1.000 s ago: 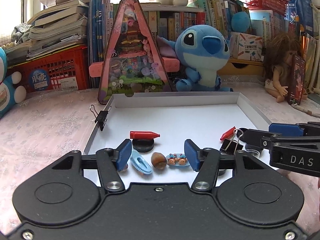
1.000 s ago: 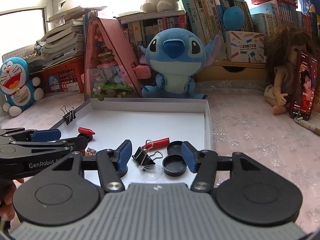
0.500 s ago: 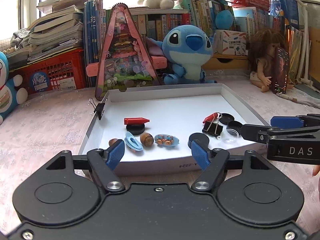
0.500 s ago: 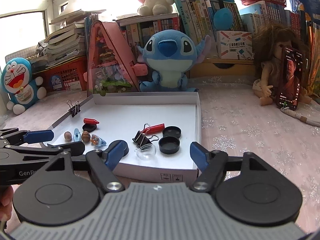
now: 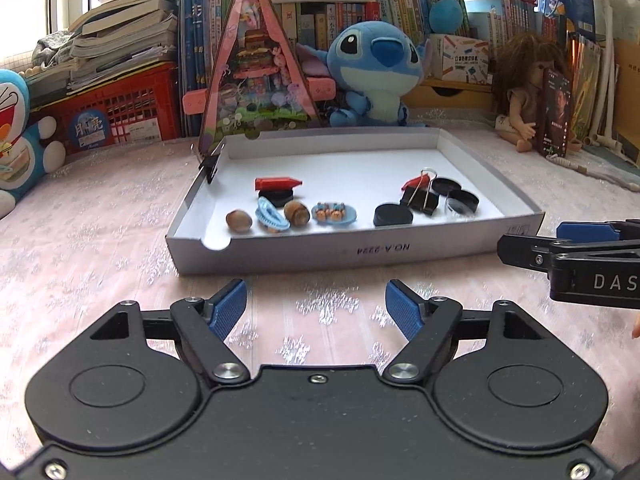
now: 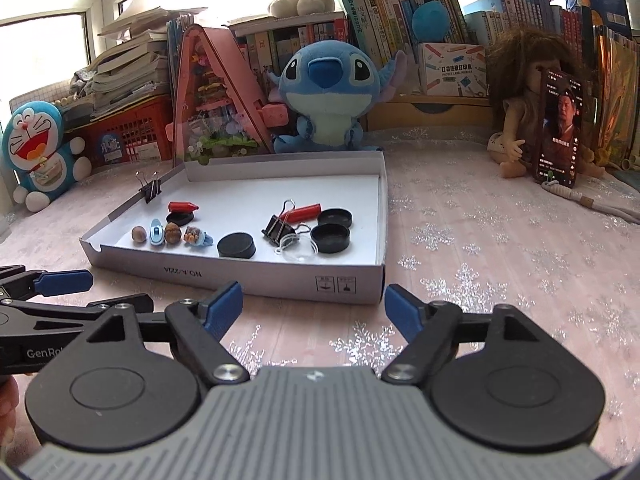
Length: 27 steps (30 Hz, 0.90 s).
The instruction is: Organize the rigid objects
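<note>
A shallow white box [image 5: 360, 248] on the pink cloth holds small items. On its left are a red crayon [image 5: 278, 182], a blue clip [image 5: 271, 216], two nuts [image 5: 239, 220] and a tiny blue plate [image 5: 334, 212]. On its right are a black disc [image 5: 393, 215], a binder clip [image 5: 420, 198], a clear lid [image 5: 456, 208] and black caps [image 5: 446, 186]. My left gripper [image 5: 314, 286] hovers over the cloth in front of the box, jaws opening, nothing between them. My right gripper [image 6: 314, 288] is before the box's [image 6: 280, 280] right corner, jaws opening, also with nothing between them.
A blue plush [image 5: 374, 76] and a pink triangular display [image 5: 256, 80] stand behind the box. A doll with a phone [image 6: 558, 128] sits at the right, a red crate [image 5: 120, 116] and another plush [image 6: 36, 148] at the left. A binder clip [image 5: 210, 164] grips the box's left wall.
Both grippers have drawn back from over the box to the cloth in front of it. Their jaws stand wider apart than before. The items in the box have stayed put.
</note>
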### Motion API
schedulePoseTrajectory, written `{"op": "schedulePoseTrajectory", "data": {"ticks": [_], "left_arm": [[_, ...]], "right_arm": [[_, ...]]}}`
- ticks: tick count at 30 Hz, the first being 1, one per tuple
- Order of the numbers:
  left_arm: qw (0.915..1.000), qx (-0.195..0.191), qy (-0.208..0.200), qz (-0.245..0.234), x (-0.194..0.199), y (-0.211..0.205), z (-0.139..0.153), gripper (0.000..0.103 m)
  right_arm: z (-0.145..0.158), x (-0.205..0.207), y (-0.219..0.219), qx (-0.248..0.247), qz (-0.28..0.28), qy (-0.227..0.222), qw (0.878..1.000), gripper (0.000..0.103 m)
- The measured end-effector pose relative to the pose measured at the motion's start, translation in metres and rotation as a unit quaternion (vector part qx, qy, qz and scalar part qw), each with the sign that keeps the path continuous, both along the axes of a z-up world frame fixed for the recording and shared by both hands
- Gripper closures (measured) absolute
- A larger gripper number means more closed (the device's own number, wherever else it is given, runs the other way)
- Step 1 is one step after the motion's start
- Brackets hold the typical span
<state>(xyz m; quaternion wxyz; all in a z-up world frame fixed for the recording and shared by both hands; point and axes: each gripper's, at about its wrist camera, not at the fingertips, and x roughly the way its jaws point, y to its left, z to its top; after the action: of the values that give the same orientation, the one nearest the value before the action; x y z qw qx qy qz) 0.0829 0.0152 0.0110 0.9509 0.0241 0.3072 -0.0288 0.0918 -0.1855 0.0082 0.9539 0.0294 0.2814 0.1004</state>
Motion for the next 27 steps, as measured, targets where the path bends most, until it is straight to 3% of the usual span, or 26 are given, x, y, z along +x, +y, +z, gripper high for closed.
{"op": "schedulePoseTrajectory", "data": {"ticks": [7, 18, 22, 27], "left_arm": [[0.9997, -0.001, 0.011, 0.022, -0.002, 0.004, -0.014, 0.021], [0.9989, -0.010, 0.019, 0.043, 0.002, 0.009, -0.018, 0.006], [0.9984, -0.012, 0.024, 0.050, 0.004, 0.010, -0.019, 0.001], [0.9983, -0.013, 0.025, 0.050, 0.004, 0.010, -0.019, 0.000]], "right_arm": [[-0.019, 0.001, 0.006, -0.027, -0.010, 0.029, 0.999, 0.015], [-0.022, 0.003, 0.016, -0.056, 0.003, 0.040, 0.998, 0.000], [-0.022, 0.004, 0.016, -0.056, 0.003, 0.042, 0.998, 0.000], [-0.022, 0.004, 0.016, -0.056, 0.003, 0.042, 0.998, 0.000]]}}
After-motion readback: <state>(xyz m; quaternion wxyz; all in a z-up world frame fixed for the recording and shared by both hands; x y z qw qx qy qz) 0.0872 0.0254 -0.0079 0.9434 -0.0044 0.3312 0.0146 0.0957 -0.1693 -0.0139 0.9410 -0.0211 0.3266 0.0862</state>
